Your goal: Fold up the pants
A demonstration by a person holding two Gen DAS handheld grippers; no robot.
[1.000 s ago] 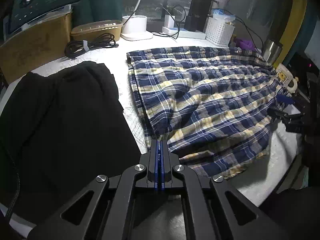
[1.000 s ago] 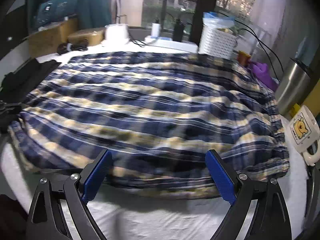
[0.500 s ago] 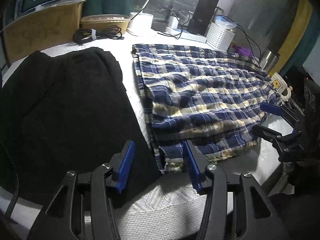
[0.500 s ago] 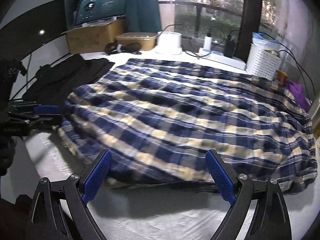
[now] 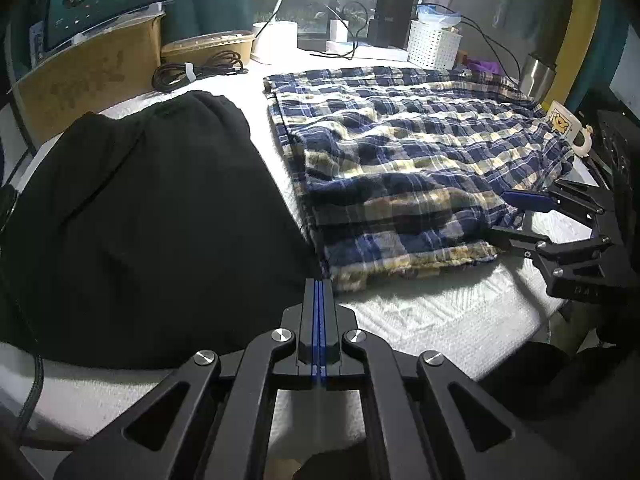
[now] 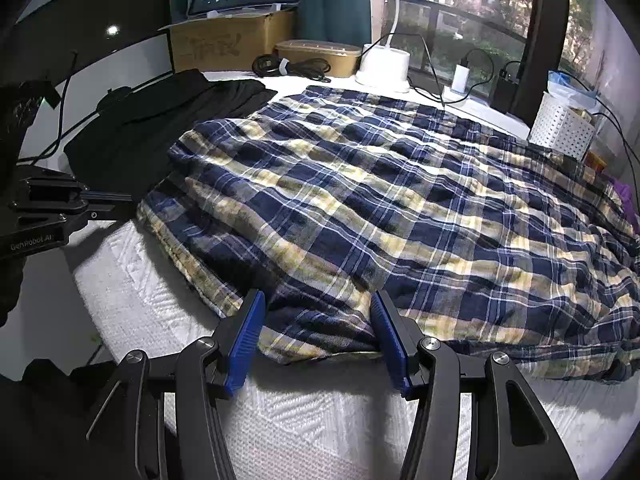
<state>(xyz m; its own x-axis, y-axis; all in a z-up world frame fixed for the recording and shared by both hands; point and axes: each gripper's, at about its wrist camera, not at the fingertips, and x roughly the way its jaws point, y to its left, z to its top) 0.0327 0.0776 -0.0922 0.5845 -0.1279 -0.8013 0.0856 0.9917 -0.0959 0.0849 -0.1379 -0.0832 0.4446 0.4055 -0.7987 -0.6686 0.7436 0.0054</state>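
White quilted bedding (image 5: pixel 440 316) covers the work surface, with a cardboard box (image 5: pixel 92 80), a coiled cable (image 5: pixel 196 74), a white perforated basket (image 5: pixel 434 46) and a window at the far side. On it the plaid pants (image 6: pixel 380 208) lie spread flat, their long axis running left to right across both views, so the near long edge faces the person. A black garment (image 5: pixel 132 216) lies just beside them on the left. The right gripper (image 6: pixel 318 334) has its jaws partly apart, straddling a bump of fabric at the near hem, with the blue pads (image 6: pixel 246 336) at or almost at the cloth; nothing is pinched yet. The left gripper (image 5: pixel 319 320) has its jaws pressed fully together; its tips sit at the near left corner of the pants, beside the black garment's edge, but whether any plaid cloth is caught between them I cannot tell. The right is plainly the better placed over the near edge. Judging from this, the next move is a grip along that near edge, then a lift away from the person toward the far long edge, halving the pants along their length.
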